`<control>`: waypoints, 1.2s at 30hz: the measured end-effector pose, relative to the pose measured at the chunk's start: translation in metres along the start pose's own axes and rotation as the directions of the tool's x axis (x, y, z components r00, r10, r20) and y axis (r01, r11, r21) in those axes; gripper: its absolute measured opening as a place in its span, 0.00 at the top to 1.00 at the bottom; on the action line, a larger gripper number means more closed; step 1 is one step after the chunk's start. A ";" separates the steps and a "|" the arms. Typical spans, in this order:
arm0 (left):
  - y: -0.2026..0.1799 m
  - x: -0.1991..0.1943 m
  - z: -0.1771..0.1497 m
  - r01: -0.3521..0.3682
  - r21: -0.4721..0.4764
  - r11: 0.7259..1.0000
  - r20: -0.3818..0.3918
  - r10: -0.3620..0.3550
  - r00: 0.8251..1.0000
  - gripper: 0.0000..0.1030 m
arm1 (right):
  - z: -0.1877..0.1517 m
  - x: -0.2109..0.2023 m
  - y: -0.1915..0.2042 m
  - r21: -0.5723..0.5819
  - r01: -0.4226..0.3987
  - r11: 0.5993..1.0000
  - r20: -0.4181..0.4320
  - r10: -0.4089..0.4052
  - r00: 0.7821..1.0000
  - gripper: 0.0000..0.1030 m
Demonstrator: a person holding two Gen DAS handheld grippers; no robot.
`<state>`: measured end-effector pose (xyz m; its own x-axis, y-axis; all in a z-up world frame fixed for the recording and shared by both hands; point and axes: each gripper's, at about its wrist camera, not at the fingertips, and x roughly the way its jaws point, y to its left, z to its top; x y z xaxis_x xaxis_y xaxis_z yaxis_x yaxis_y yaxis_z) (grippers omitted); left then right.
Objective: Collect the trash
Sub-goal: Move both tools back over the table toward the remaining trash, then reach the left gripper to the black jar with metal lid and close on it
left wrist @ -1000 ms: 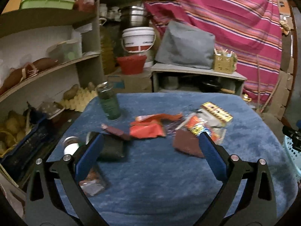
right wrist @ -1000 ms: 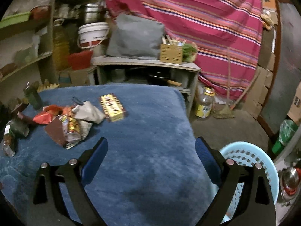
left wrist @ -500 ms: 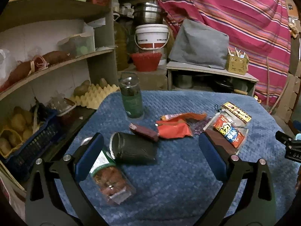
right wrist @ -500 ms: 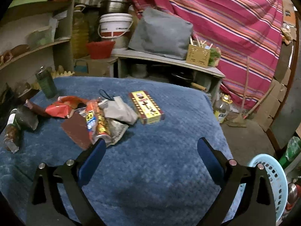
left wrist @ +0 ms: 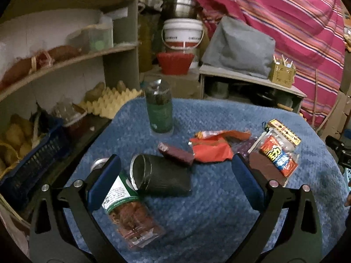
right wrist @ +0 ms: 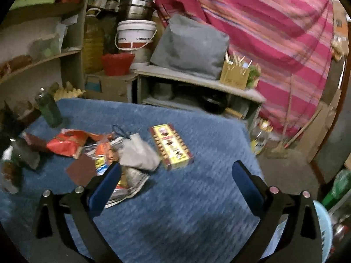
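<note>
So the trash is scattered over the left half of this nubby blue tablecloth (left wrist: 219,208). My left gripper (left wrist: 175,177) is spread wide, holding nothing, right over a dark cylindrical jar (left wrist: 160,178) lying on its side next to a clear plastic snack jar (left wrist: 129,214) with a green label. Crinkly red wrapper (left wrist: 210,149) just beyond. My right gripper (right wrist: 175,182) is wide too, near a glossy yellow box (right wrist: 172,145) and a crumpled grey rag (right wrist: 138,153).

Our left tongs (left wrist: 175,175) and right tongs (right wrist: 175,175) look alike: black angular arms, blue padded fingers (left wrist: 104,182), and round silver screws (right wrist: 273,189) at the joints.
</note>
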<state>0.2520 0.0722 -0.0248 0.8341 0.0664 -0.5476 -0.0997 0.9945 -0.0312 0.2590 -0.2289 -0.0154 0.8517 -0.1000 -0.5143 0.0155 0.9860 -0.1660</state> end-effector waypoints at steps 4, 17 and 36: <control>0.003 0.014 -0.005 -0.025 0.012 1.000 -0.031 0.026 0.999 0.05 | -0.009 0.015 -0.003 0.012 -0.006 1.000 -0.029 0.007 1.000 0.04; -0.017 0.061 -0.001 -0.045 0.097 0.994 -0.058 0.051 0.997 0.05 | -0.019 0.043 -0.011 0.109 -0.002 0.994 -0.130 0.016 0.991 0.04; -0.016 0.086 0.005 -0.034 0.167 0.985 -0.092 0.049 0.995 0.48 | -0.023 0.059 0.024 0.073 -0.045 0.996 -0.167 0.057 0.984 0.04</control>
<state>0.3283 0.0620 -0.0672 0.7747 0.1078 -0.6231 -0.0359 0.9913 0.1269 0.2977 -0.2143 -0.0694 0.7518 -0.0647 -0.6562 0.0151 0.9966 -0.0809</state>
